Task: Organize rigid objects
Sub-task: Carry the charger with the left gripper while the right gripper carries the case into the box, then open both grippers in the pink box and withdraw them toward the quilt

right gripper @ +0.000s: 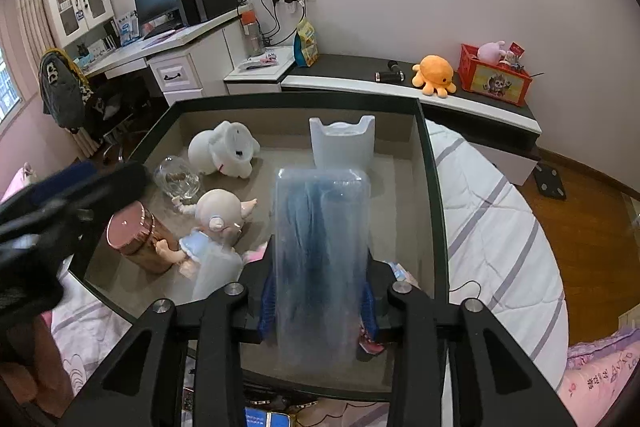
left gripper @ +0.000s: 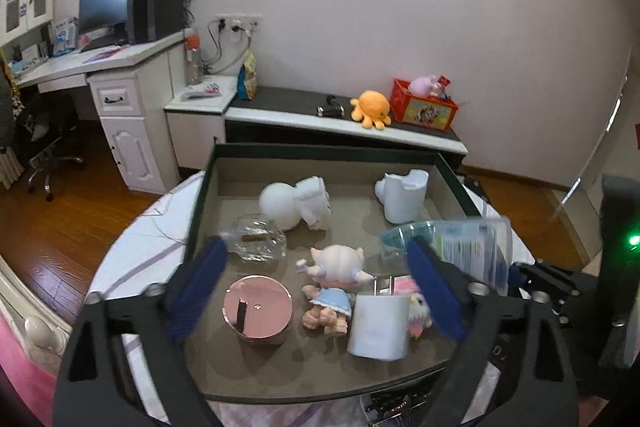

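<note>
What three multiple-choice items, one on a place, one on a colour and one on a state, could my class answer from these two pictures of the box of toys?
1. Where does the rose-gold round tin sit?
A. in the box, near its front edge
B. on the far shelf
C. on the floor

2. What colour is the plush octopus on the shelf?
A. green
B. orange
C. blue

3. What is the state of the right hand-held gripper?
A. open and empty
B. shut on the clear plastic package
C. shut on the doll

Answers: 1 A, the tin stands on the floor of the box beside the doll. 2 B, its body is plainly orange. 3 B, the clear plastic package sits clamped between both blue fingers.
</note>
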A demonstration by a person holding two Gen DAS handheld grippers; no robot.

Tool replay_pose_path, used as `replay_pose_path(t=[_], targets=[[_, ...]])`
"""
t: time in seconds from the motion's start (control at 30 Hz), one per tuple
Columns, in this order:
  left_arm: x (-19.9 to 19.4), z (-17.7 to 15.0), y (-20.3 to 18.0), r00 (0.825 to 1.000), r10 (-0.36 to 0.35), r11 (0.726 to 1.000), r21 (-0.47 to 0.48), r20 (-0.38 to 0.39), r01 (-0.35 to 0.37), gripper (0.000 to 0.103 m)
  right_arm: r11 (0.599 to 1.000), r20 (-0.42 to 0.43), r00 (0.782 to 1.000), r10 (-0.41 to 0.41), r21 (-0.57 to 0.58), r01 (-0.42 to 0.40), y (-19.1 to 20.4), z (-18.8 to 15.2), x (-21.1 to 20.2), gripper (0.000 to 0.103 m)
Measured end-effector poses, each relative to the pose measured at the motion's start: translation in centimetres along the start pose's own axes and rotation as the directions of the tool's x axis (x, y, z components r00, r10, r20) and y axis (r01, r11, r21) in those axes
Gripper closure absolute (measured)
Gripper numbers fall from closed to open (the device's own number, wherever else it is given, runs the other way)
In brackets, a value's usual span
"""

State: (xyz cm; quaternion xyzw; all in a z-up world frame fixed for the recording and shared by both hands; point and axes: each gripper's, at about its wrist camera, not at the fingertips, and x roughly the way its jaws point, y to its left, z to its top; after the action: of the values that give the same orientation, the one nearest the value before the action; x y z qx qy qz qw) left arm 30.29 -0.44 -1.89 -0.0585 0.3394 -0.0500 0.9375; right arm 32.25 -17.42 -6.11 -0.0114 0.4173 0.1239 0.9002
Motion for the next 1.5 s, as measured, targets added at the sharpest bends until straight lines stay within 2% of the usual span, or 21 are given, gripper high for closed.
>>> replay_pose_path(t=[0.03,0.07,0.1,0.2,0.43,0.87,1.23,1.5], targets=[[-0.4,0.0,0.2,1.0,0.001,1.0,-0.003,0.01,-0.001,0.002,1.0,0.001,1.0,0.0,0.002,0.0,0.0,0.0,0.0,0.047],[-0.8,0.0,0.4,1.0,0.002,1.0,-0.005,0.019,-0.002,0.001,1.0,0.003,1.0,0.001,0.005,-0.001,0.0,-0.1,-0.1,0.024],[-1.2,-0.1,0.6,1.0,0.005,1.0,-0.007,0.024,-0.004,0.0,1.0,0.009,1.0,0.002,0.011,-0.003,-0.1,-0.2,-0.4,0.015],[-2.5,-0.5,1.0,0.999,0.013,1.0,-0.008,0.036,-0.013,0.0,1.0,0.023,1.0,-0.005,0.027,0.004,-0.1,-0.5,-1.3,0.0],[-6.4,-1.7,1.8,0.997,0.024,1.0,-0.013,0.076,-0.024,0.0,0.995,0.146,0.989,0.006,0.097,-0.02,-0.5,-0.7,-6.6,0.0],[-14.4,-4.3,1.3,0.989,0.076,0.997,-0.001,0.13,-0.077,0.0,0.995,0.298,0.953,-0.044,0.099,0.016,1.3,-3.6,-17.0,0.0],[-19.4,-8.0,0.7,0.983,0.116,0.993,0.008,0.14,-0.118,0.0,0.994,0.304,0.951,-0.057,0.107,0.025,3.3,-9.2,-20.4,0.0],[-20.4,-10.1,0.7,0.987,0.119,0.993,0.003,0.111,-0.12,0.0,0.995,0.292,0.955,-0.057,0.09,0.032,4.4,-11.4,-21.3,0.0]])
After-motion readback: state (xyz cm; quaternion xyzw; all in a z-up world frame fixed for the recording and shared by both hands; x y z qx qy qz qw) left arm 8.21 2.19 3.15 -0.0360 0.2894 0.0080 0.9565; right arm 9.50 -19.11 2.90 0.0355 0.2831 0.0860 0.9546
